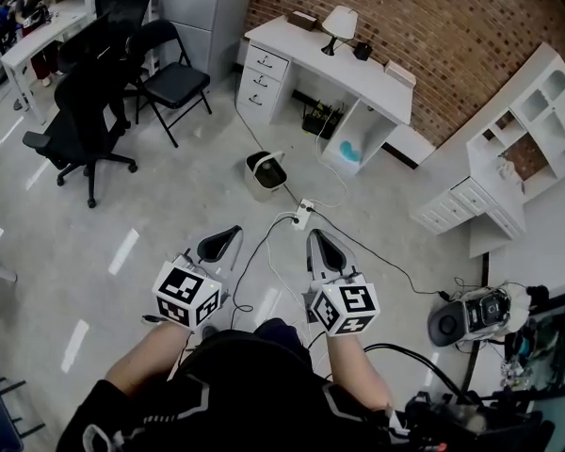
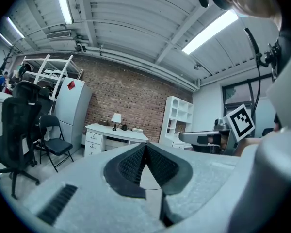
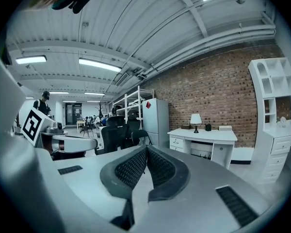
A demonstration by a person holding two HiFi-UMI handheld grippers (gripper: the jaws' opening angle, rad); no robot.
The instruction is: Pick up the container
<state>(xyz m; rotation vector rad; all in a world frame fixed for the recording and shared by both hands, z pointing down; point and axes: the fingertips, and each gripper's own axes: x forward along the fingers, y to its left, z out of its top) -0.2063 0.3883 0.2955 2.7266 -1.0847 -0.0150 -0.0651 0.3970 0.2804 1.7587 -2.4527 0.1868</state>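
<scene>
The container point(image 1: 266, 173), a small white bin with a dark inside, stands on the glossy floor in front of the white desk in the head view. My left gripper point(image 1: 228, 234) and right gripper point(image 1: 318, 238) are held side by side in the air, nearer to me than the bin and well apart from it. Both point forward. In the left gripper view the left gripper point(image 2: 146, 147) has its dark ribbed pads pressed together with nothing between them. The right gripper point(image 3: 146, 150) is likewise shut and empty. Neither gripper view shows the bin.
A white power strip point(image 1: 303, 214) with cables lies on the floor between the grippers and the bin. A white desk point(image 1: 331, 62) with a lamp point(image 1: 339, 24) stands against the brick wall. Black chairs point(image 1: 87, 121) are at the left, a white shelf unit point(image 1: 508, 158) at the right.
</scene>
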